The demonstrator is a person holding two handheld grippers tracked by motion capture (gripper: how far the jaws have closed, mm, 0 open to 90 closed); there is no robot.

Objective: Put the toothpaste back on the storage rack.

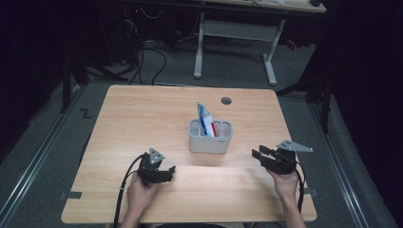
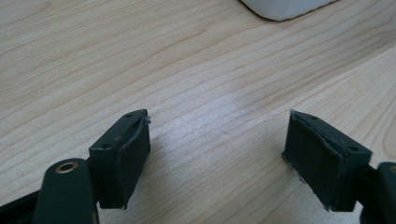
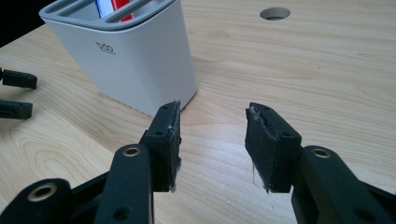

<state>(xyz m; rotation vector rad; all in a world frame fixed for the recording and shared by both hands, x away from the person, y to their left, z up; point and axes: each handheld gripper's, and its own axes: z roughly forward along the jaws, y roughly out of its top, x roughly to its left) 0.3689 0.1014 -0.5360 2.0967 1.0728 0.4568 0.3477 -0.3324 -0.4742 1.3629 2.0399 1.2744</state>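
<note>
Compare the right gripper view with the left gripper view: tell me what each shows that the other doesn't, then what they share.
Right gripper view alone: the holder's slotted top with a blue-and-white tube and a red item inside, the round hole in the table, the left gripper's jaws off to one side, and the right gripper, open and empty. Left gripper view alone: the left gripper, open wider over bare wood. Both: the wooden table and the white holder, just a bottom corner of it in the left gripper view.
</note>
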